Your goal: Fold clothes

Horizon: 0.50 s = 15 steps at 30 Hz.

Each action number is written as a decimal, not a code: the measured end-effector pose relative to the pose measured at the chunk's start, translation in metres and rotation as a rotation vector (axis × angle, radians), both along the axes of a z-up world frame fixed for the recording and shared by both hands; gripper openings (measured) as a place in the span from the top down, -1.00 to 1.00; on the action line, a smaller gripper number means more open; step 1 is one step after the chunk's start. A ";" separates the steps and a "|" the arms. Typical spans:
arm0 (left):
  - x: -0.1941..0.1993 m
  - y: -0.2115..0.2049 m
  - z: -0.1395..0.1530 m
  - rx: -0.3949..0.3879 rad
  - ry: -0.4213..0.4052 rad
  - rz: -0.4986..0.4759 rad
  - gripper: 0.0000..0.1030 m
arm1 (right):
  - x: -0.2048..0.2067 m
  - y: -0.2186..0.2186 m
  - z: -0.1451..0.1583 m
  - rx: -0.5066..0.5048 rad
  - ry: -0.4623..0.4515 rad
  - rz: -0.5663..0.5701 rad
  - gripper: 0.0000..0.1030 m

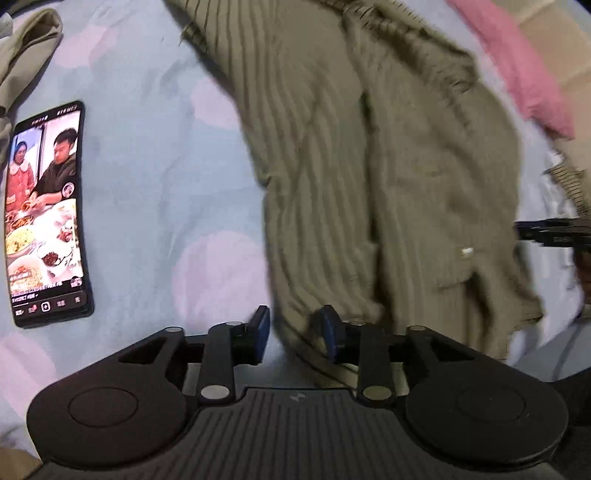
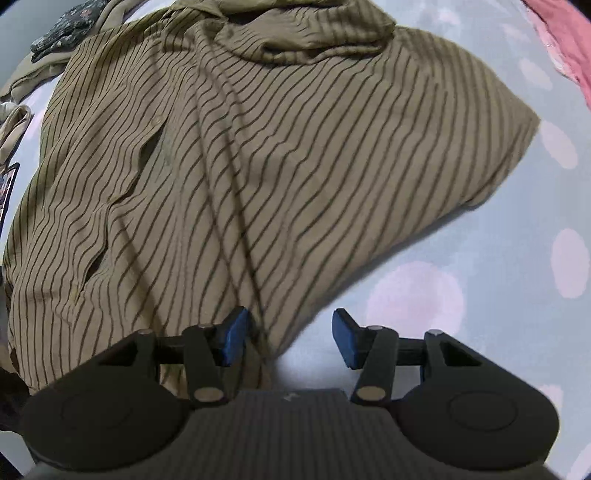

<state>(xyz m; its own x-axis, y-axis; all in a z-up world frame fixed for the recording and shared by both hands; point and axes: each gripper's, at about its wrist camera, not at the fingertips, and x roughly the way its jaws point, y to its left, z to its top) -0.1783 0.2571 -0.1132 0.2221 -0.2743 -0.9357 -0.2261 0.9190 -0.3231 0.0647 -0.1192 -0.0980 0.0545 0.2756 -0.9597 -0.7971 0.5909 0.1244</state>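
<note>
An olive-tan shirt with thin dark stripes [image 2: 258, 166] lies spread on a pale blue sheet with pink dots [image 2: 480, 240]; its buttoned placket runs down the left side. In the left wrist view the same shirt [image 1: 369, 166] is blurred. My left gripper [image 1: 295, 334] is open at the shirt's near hem, with the hem edge lying between its blue pads. My right gripper [image 2: 290, 338] is open at the shirt's lower corner, its left pad [image 2: 234, 338] over the cloth and its right pad [image 2: 345, 338] over bare sheet. The right gripper's tip [image 1: 550, 232] shows at the left view's right edge.
A phone [image 1: 46, 218] with a lit screen lies on the sheet at the left. Another pale garment [image 1: 26, 55] sits at the upper left, a pink cloth [image 1: 524, 70] at the upper right, and a dark patterned item [image 2: 62, 29] beyond the shirt's collar.
</note>
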 end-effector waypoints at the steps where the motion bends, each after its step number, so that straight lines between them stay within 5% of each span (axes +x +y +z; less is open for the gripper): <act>1: 0.000 0.000 -0.004 0.015 0.018 -0.004 0.40 | -0.001 0.001 -0.003 -0.006 0.000 0.001 -0.10; 4: 0.001 -0.003 -0.011 0.022 0.006 -0.017 0.40 | -0.003 0.003 -0.007 -0.007 0.000 0.009 -0.10; 5: 0.001 -0.004 -0.011 0.022 -0.006 -0.021 0.41 | -0.003 0.003 -0.008 -0.006 0.000 0.013 0.07; 6: 0.001 -0.003 -0.008 0.008 -0.026 -0.026 0.83 | -0.003 0.002 -0.008 -0.005 0.001 0.016 0.32; 7: 0.000 -0.003 -0.005 -0.007 -0.046 -0.032 1.00 | -0.002 0.002 -0.006 -0.005 0.004 0.017 0.97; 15: -0.005 0.020 0.020 -0.027 -0.081 0.017 1.00 | 0.019 -0.025 0.021 0.024 -0.013 -0.053 0.99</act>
